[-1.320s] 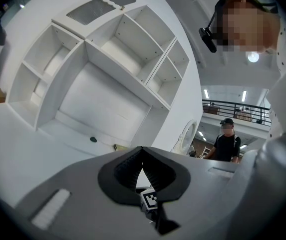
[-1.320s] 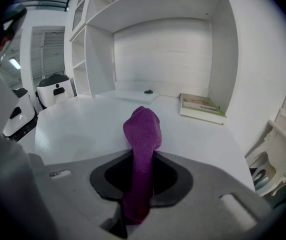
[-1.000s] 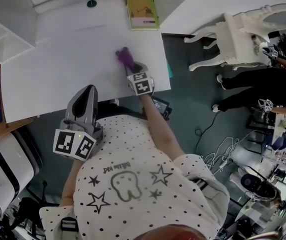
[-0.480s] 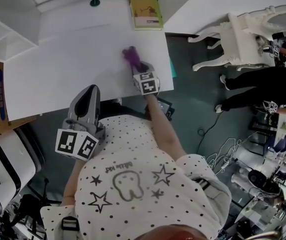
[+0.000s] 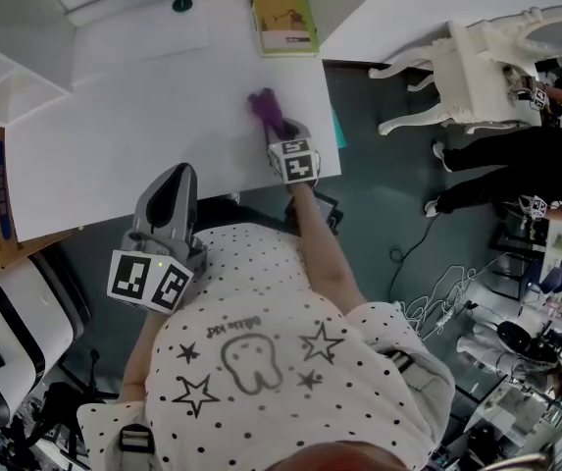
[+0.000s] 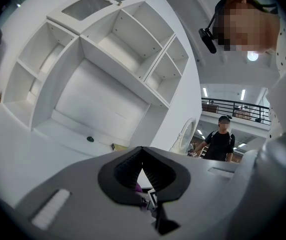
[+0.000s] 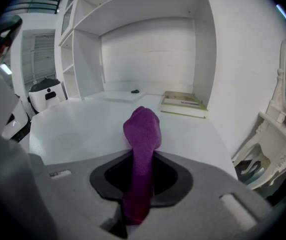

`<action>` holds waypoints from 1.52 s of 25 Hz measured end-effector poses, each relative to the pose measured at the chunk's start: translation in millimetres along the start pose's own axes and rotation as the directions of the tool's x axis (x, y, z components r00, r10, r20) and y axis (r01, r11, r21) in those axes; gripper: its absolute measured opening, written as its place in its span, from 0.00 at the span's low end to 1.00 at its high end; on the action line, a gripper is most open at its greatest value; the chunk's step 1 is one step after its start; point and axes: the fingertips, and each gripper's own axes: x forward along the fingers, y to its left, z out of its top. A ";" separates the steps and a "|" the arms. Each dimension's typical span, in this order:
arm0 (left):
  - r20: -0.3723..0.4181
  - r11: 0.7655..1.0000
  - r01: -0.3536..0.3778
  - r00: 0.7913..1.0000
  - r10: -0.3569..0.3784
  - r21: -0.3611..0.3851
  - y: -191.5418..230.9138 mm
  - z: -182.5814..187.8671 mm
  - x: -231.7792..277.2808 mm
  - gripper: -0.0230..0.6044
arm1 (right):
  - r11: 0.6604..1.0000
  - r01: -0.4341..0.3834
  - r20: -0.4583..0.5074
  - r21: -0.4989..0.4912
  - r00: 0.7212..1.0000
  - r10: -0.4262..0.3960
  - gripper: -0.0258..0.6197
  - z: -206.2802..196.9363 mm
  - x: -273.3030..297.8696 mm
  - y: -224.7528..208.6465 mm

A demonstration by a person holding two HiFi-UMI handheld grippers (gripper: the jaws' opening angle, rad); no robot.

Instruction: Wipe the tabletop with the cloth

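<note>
Since the jaws of the right gripper are clamped on the lower part of the purple cloth, the free end bunches into a rounded wad just ahead of them, and that wad is what presses on the white tabletop. Over the last second the wad has slid sideways across the surface: it was on the near side of the book and off towards the book's left edge, and now it lies almost straight in front of the book, still well apart from it and close to the table edge that runs down from the book's right side. That shift reads as one wiping stroke running out toward that edge, so the strip of table nearest the book's side looks covered, while the broad stretch far to the left of the book probably remains to be wiped; the next pass likely has to turn back that way before the cloth runs off the edge. Farther out, the left gripper takes no part: its jaws meet at the tips with nothing between them, and it has stayed put far from the book, at the table's near edge by the person's chest.
</note>
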 end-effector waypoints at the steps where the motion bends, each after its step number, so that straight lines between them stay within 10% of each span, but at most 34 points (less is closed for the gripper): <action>1: 0.000 1.000 0.001 1.000 -0.001 0.000 0.0 0.1 1.1 0.03 | 1.000 0.002 0.000 0.001 1.000 -0.002 0.15 -0.5 0.1 -1.7; 38: -0.002 1.000 0.023 1.000 -0.023 -0.017 0.7 6.5 21.5 0.03 | 0.995 0.083 -0.028 0.046 0.996 -0.082 0.15 -9.5 -16.9 -60.3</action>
